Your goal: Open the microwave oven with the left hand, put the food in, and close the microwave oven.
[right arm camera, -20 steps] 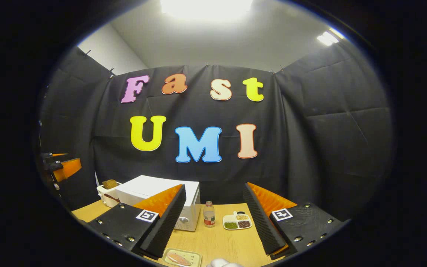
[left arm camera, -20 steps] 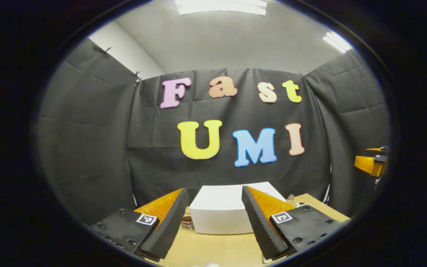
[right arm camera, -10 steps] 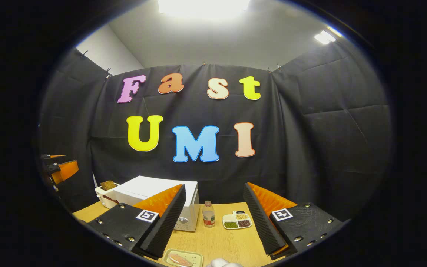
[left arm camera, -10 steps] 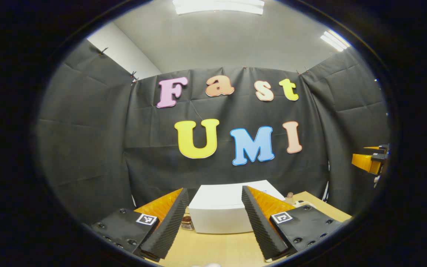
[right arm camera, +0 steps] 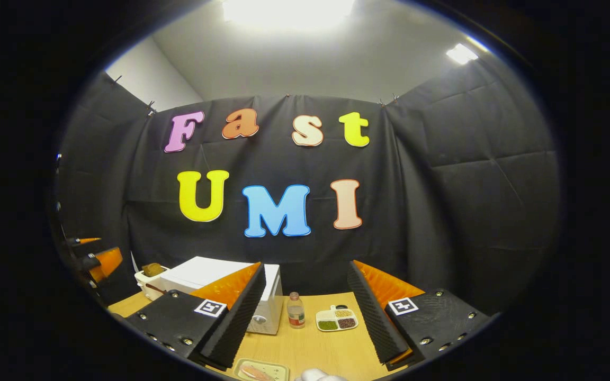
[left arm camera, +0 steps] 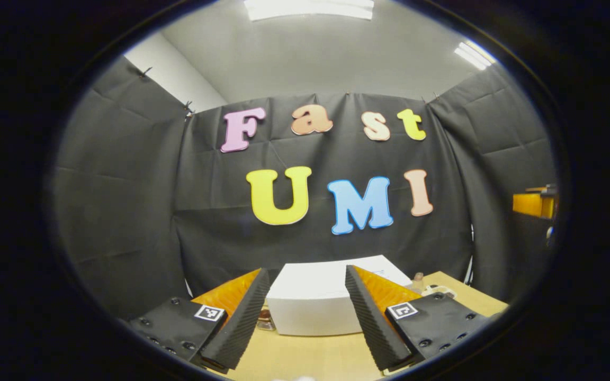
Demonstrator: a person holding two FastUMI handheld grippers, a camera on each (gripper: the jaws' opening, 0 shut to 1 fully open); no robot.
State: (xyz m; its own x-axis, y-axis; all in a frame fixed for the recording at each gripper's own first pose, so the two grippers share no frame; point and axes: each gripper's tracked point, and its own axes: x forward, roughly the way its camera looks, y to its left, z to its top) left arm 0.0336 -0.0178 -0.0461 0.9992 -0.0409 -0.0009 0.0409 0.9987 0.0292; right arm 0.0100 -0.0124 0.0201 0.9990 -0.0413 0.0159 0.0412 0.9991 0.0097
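A white microwave oven (left arm camera: 318, 304) stands on the wooden table, its door shut; the right gripper view shows it left of centre (right arm camera: 215, 278). My left gripper (left arm camera: 305, 317) hangs open in front of it, well short of it, nothing between the fingers. My right gripper (right arm camera: 305, 317) is open and empty too. A pale tray with food (right arm camera: 260, 370) lies on the table just below and ahead of the right gripper. The left gripper's orange body (right arm camera: 104, 262) appears at the far left of the right gripper view, the right one's (left arm camera: 532, 203) at the far right of the left gripper view.
On the table (right arm camera: 310, 344) a small bottle (right arm camera: 295, 311) stands right of the microwave, with a white divided dish of beans (right arm camera: 337, 319) beside it. A white container with bread (right arm camera: 149, 275) sits left of the microwave. A small jar (left arm camera: 265, 319) stands by its near left corner.
Both cameras have shifted slightly. The right gripper's orange body has risen at the edge of the left gripper view. Both grippers stay open.
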